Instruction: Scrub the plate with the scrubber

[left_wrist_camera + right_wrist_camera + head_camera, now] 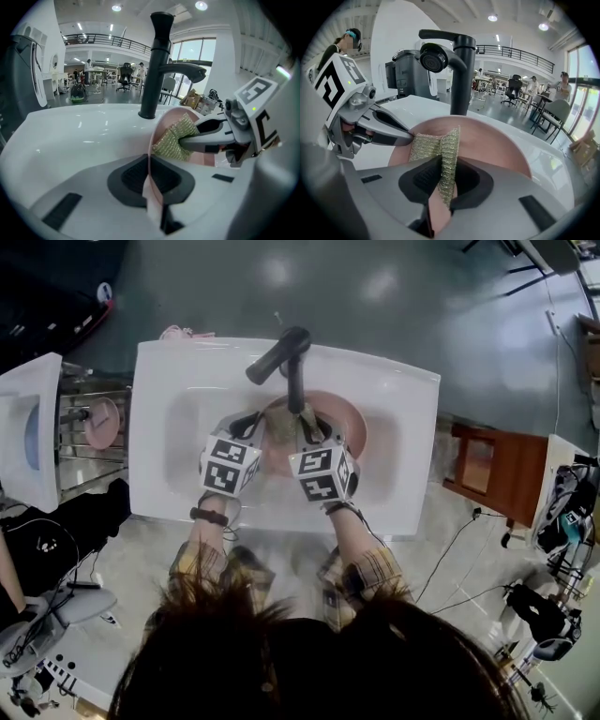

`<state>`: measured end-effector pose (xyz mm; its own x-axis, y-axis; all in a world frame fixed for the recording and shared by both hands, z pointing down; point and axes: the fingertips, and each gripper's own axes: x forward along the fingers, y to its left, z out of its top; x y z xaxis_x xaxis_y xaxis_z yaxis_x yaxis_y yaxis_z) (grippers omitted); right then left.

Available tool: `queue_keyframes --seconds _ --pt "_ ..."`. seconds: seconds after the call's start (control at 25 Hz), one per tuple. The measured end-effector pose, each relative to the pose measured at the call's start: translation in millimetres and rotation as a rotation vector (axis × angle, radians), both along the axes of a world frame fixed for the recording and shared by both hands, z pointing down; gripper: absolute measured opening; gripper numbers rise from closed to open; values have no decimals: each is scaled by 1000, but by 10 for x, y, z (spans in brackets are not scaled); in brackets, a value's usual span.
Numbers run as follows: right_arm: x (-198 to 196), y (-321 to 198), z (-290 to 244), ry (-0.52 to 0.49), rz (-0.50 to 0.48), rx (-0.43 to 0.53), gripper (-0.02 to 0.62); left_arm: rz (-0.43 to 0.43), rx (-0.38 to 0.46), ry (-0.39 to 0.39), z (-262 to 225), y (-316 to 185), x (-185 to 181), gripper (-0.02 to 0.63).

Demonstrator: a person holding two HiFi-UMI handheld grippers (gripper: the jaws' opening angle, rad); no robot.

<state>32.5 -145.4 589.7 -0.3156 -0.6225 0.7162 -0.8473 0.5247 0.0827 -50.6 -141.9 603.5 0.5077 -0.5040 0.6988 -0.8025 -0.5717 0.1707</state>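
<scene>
A pink plate (349,424) stands tilted in the white sink (150,427), under the black faucet (286,357). My left gripper (151,165) is shut on the plate's rim, which shows edge-on between its jaws. My right gripper (445,180) is shut on a folded, gold-green mesh scrubber (429,145). The scrubber lies against the plate's face (487,140), close to the left gripper's tips (408,136). In the left gripper view the scrubber (176,138) presses on the plate (202,159) from the right. Both marker cubes sit side by side in the head view.
The faucet spout (436,56) hangs just above the plate. A dish rack at the left holds another pink plate (100,421). A wooden chair (497,470) stands to the right of the sink. Cables and gear lie on the floor at the right.
</scene>
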Motion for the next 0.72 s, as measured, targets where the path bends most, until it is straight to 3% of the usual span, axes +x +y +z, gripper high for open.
queue_keyframes --seconds 0.24,0.52,0.72 --pt "-25 199 166 -18 -5 -98 75 -1 -10 -9 19 -9 -12 25" --pt "-78 634 492 159 -231 -207 75 -1 -8 -19 31 -10 -29 25" --pt "124 746 564 231 -295 -229 77 8 -4 -39 50 -15 -26 25"
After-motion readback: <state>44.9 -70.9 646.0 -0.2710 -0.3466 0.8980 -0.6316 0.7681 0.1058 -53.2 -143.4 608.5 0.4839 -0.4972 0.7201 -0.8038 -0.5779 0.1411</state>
